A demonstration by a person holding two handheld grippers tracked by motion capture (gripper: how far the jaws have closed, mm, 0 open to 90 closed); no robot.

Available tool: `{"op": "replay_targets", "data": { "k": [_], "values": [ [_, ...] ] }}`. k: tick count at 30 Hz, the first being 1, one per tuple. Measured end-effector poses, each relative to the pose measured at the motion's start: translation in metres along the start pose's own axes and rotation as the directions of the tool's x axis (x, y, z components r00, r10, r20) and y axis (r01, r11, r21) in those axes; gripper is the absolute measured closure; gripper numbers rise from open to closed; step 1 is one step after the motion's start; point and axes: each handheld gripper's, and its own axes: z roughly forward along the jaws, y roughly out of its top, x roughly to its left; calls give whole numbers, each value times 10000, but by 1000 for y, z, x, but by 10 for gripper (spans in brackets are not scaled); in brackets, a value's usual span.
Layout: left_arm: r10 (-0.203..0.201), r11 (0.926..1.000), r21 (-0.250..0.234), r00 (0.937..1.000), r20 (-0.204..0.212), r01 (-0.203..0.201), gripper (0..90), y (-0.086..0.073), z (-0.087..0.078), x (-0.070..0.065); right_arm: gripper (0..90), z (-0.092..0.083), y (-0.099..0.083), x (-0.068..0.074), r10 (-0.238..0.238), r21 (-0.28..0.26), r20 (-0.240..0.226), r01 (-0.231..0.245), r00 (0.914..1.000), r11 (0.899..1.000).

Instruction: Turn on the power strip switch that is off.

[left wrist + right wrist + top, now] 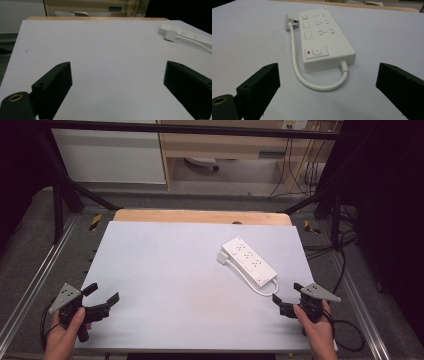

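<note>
A white power strip point(249, 260) lies diagonally on the right half of the white tabletop point(165, 280). Its short white cable point(260, 290) loops back along its side to a white plug point(222, 257) resting by its far end. In the right gripper view the power strip point(324, 37) has a switch with a red mark at its near end, and the cable point(294, 62) curves just ahead of the jaws. My right gripper point(286, 294) is open, a little short of the cable loop. My left gripper point(104, 294) is open over the near left corner, holding nothing.
The wooden table edge point(200, 216) shows beyond the white board. A black metal frame point(60, 200) and floor rails surround the table. Cabinets and hanging cables stand at the back. In the left gripper view the power strip point(190, 35) sits far off to the right.
</note>
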Motion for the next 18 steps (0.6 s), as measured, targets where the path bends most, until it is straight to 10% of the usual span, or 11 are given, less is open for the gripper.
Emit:
{"op": "replay_targets", "data": {
  "k": [18],
  "values": [
    [31,9999,122,10000,-41,-31,69,-2,2,3,25,-3,7,4,31,132,67,-32,10000,9999]
  ]
}}
